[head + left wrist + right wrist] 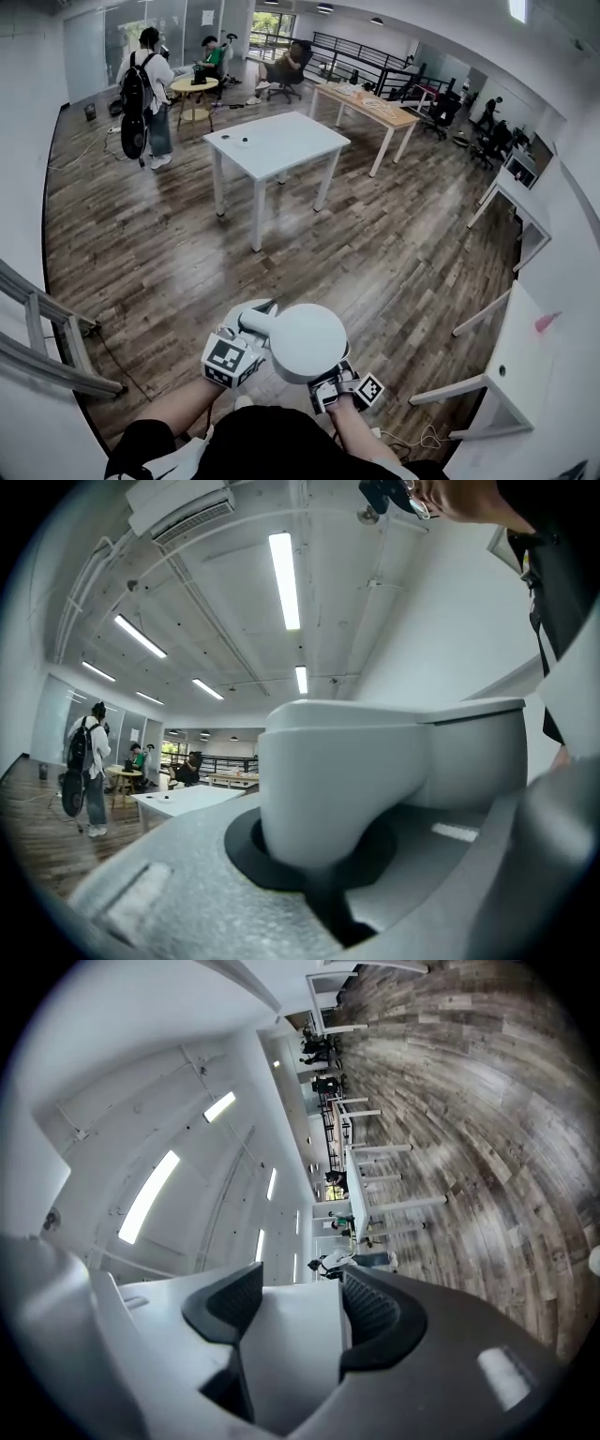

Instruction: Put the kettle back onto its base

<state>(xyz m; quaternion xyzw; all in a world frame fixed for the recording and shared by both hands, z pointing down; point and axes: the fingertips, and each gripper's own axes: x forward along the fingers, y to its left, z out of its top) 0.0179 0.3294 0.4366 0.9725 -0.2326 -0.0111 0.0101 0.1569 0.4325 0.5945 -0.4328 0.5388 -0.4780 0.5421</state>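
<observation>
A white kettle [305, 342] hangs in the air above the wooden floor, low in the head view and close to the person's body. My left gripper [246, 349] is at its left side, by the part that sticks out there. My right gripper [330, 382] is at its near right side. In the left gripper view a rounded white part of the kettle [394, 761] fills the space over the closed left gripper [319, 855]. In the right gripper view the dark pads [370, 1312] of the right gripper [292, 1307] clamp a flat white part of the kettle [281, 1363]. No kettle base is in view.
A white table [277, 141] stands ahead mid-room with small dark items on it. A long wooden table [370, 105] is behind it, white desks [525, 356] line the right wall, and a metal frame [47, 347] stands at the left. People stand and sit at the far left.
</observation>
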